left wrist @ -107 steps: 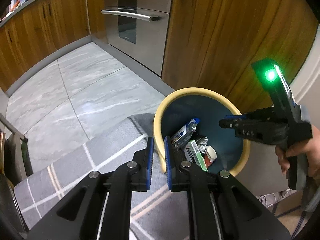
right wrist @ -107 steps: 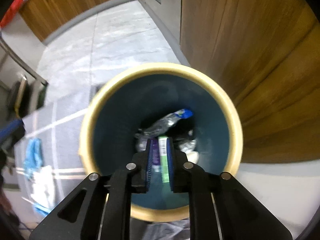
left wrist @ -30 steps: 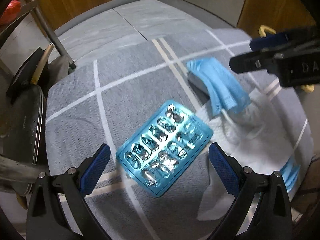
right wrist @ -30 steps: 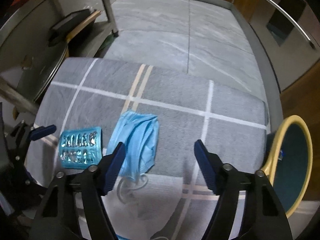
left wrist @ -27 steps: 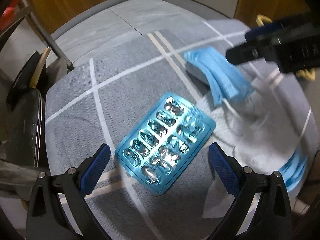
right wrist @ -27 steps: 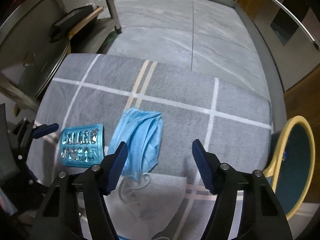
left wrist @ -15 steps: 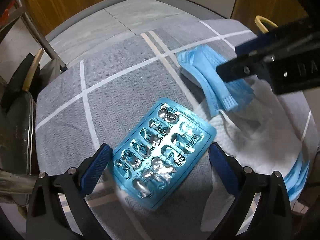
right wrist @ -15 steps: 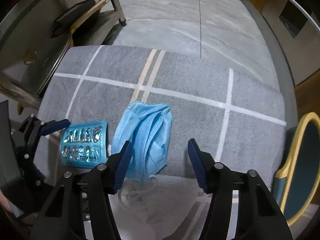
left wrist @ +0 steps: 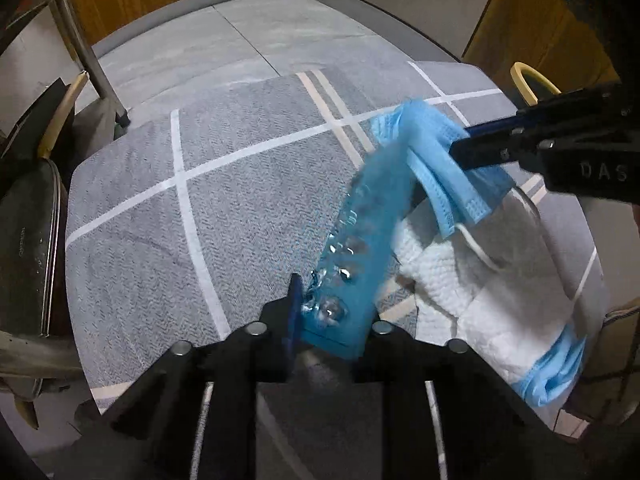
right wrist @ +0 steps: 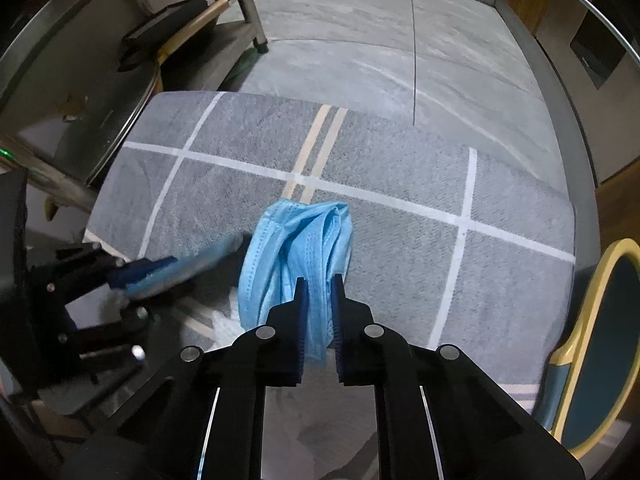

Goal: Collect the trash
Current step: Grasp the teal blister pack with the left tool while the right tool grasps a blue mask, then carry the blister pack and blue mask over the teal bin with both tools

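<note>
Trash pickup, two items in hand. Left gripper (left wrist: 332, 312): jaws closed on the near end of a teal blister pack (left wrist: 362, 252), which tilts up off the grey rug (left wrist: 240, 208). Right gripper (right wrist: 318, 304): pinched shut on a crumpled blue face mask (right wrist: 296, 248) at mid-rug. Advice: keep both pinches firm, lift clear of the white paper towel (left wrist: 480, 280), then carry to the yellow-rimmed bin (right wrist: 592, 320) beyond the rug's right edge.

Only legible text: "DAS" in pale letters on black body of right gripper (left wrist: 460, 146), left wrist view. Print on pan (left wrist: 28, 248) at left too small to read.
</note>
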The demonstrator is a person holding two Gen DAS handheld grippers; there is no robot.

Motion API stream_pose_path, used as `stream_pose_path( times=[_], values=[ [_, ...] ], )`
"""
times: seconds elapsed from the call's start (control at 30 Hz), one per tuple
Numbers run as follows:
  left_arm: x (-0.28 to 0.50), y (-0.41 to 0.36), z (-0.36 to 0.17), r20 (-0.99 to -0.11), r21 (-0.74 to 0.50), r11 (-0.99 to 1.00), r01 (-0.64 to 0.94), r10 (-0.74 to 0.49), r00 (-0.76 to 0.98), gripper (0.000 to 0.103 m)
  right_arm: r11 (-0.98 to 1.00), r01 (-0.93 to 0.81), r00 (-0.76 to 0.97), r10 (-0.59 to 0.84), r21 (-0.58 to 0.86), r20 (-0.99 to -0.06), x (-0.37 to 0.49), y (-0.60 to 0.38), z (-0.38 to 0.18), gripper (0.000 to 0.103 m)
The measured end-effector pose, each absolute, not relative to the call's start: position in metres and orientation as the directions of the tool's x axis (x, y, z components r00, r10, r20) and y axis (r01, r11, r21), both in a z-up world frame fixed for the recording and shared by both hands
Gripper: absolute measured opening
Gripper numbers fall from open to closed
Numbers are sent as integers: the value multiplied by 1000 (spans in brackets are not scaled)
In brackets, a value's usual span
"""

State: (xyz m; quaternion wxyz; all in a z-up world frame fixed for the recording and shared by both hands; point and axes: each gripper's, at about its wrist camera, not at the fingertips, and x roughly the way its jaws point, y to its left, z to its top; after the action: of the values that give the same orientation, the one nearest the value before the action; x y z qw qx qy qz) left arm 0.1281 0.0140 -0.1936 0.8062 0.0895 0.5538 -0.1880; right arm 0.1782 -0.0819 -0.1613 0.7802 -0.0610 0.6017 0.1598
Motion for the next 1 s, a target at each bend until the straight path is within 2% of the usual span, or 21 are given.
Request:
stream_pose_path(
  times=[0.37, 0.43, 0.67, 1.0],
  values=[
    [132, 4, -186, -913, -30, 907, 419, -196, 358, 16, 943, -320, 243, 174, 90, -954, 180, -91, -156, 8],
    [131, 2, -183, -911, -36, 905, 425, -205, 359, 9, 941, -327, 248, 174, 87, -953, 179, -91, -154, 7],
    [123, 3, -167, -898, -43, 909, 414, -217, 383, 8, 940, -330, 289, 193, 92, -938, 176, -102, -139, 6],
    [110, -25, -114, -839, -41, 911, 410, -254, 482, 8, 948, -306, 392, 212, 91, -895, 160, -137, -99, 6]
  ],
)
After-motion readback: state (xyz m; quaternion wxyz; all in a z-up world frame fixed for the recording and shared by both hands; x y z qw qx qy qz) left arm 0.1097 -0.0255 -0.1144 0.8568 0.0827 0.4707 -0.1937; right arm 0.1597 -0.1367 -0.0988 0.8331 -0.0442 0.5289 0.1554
